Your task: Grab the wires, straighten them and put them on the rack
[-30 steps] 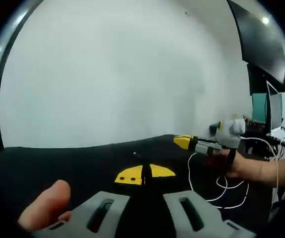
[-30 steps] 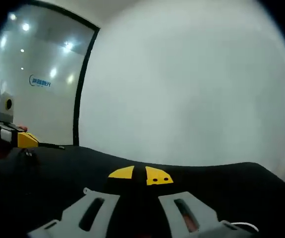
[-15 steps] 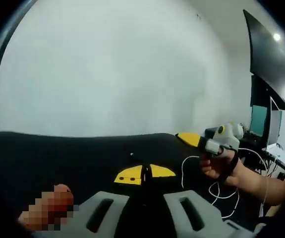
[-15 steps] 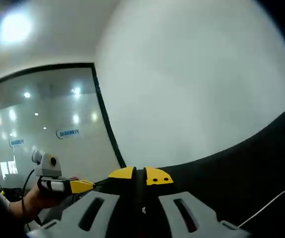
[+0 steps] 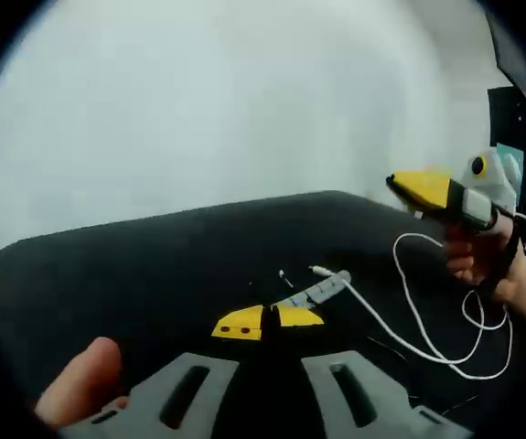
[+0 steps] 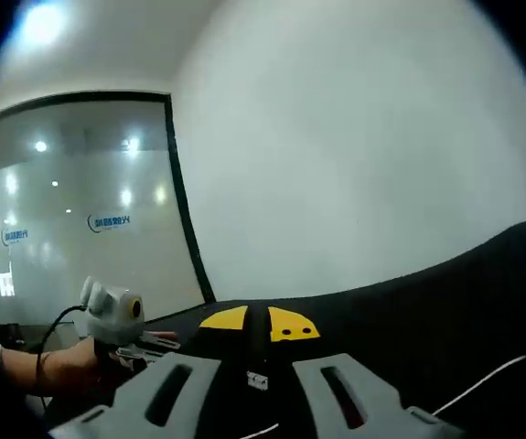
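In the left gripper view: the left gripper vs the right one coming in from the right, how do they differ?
Pose: the left gripper sits low over the black table; the right gripper is held up off it. Load: the left gripper's yellow tips meet next to the white cable's connector, with grip unclear; the right gripper's tip looks bare, with the white cable hanging below its hand. Both have yellow tips.

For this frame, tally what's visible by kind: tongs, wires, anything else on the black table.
Tongs: 2, the left tongs and the right tongs
White wires: 1, the white wire lying looped on the black table
Connector pieces: 1, a grey plug at the wire's end
Total: 4
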`<control>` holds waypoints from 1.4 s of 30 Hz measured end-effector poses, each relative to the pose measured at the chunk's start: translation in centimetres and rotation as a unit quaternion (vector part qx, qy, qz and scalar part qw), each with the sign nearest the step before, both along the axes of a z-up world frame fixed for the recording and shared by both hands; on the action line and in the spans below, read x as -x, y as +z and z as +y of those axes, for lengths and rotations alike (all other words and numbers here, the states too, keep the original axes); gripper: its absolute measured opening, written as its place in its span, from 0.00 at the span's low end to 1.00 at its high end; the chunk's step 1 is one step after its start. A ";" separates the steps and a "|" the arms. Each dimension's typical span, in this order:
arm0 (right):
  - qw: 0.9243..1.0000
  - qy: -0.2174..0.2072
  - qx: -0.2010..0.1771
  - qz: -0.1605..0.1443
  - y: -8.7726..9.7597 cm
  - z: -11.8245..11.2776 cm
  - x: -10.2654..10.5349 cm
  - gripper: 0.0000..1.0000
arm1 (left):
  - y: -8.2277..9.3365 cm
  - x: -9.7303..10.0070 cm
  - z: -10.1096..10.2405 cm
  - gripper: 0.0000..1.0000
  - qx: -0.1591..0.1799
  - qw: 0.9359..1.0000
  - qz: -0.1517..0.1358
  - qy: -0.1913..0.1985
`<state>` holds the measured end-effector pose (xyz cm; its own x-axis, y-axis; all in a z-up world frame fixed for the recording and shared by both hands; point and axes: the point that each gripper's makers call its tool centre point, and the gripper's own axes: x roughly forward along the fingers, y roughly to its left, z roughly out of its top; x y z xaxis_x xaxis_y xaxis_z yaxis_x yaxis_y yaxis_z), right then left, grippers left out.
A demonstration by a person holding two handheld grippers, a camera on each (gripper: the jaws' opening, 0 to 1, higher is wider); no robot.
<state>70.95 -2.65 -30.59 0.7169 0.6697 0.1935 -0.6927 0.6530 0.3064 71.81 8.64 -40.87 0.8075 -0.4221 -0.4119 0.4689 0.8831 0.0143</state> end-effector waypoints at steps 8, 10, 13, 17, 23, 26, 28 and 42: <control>1.000 -0.013 0.013 0.007 -0.8 0.1 -0.3 0.04 | -1.2 0.5 -0.2 0.02 0.037 0.999 0.025 -0.007; 0.999 -0.013 0.027 0.010 -1.6 0.2 0.0 0.04 | -1.6 0.4 0.1 0.02 0.042 0.999 0.028 -0.004; 0.999 -0.016 0.036 0.009 -1.8 0.2 0.0 0.04 | -1.6 0.5 -0.1 0.02 0.057 0.998 0.032 -0.003; 0.999 -0.011 0.042 0.010 -2.0 0.5 0.2 0.04 | -1.6 0.7 -0.7 0.03 0.060 0.998 0.018 -0.025; 0.994 0.023 0.022 0.108 -3.3 1.8 0.6 0.00 | -2.1 1.0 -1.1 0.05 0.035 0.999 -0.011 -0.032; 0.994 0.013 0.048 0.095 -2.9 2.6 0.5 0.00 | -2.2 1.0 -1.3 0.07 0.022 0.999 -0.022 -0.039; 0.992 0.016 0.058 0.110 -3.1 3.3 0.5 0.01 | -2.1 0.8 -1.3 0.07 0.029 0.999 -0.018 -0.039; 0.950 0.102 0.234 0.181 -9.1 11.6 -2.0 0.00 | -2.0 1.9 -1.4 0.06 0.030 0.999 -0.013 -0.030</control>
